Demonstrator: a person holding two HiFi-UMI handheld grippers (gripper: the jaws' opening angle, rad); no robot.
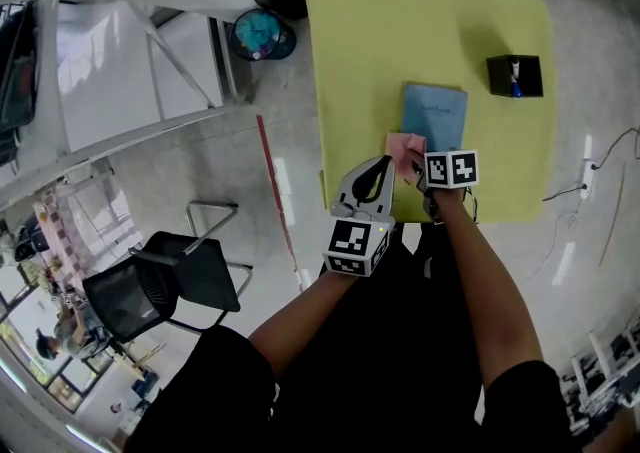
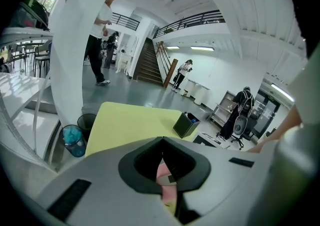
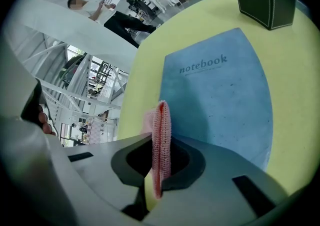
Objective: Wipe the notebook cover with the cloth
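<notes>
notebook, pale blue, flat rectangular cover printed "notebook", lies closed near the middle of the yellow square surface, cover up.

left to right, head view:
- left gripper hovers at the near edge of the surface, just left of the cloth. in its own view the jaws meet at the tips with nothing pinched; pink shows only through the gap below them.
- small pink knitted cloth sits at the notebook's near-left corner, touching or overlapping it; cannot tell which.
- right gripper has its jaws clamped on a fold of the cloth, which stands edgewise between them, the blue cover just beyond.
- further right and well apart, a black box-shaped pen holder, out of the way of the work.

step in hand (judgement): cloth gripped and poised at the cover's near edge. wiping stroke not yet begun; most of the cover is bare.

next move (judgement): lower the cloth flat onto the cover and draw it across in passes. a light book may slide, so the idle left gripper could pin a corner.
</notes>
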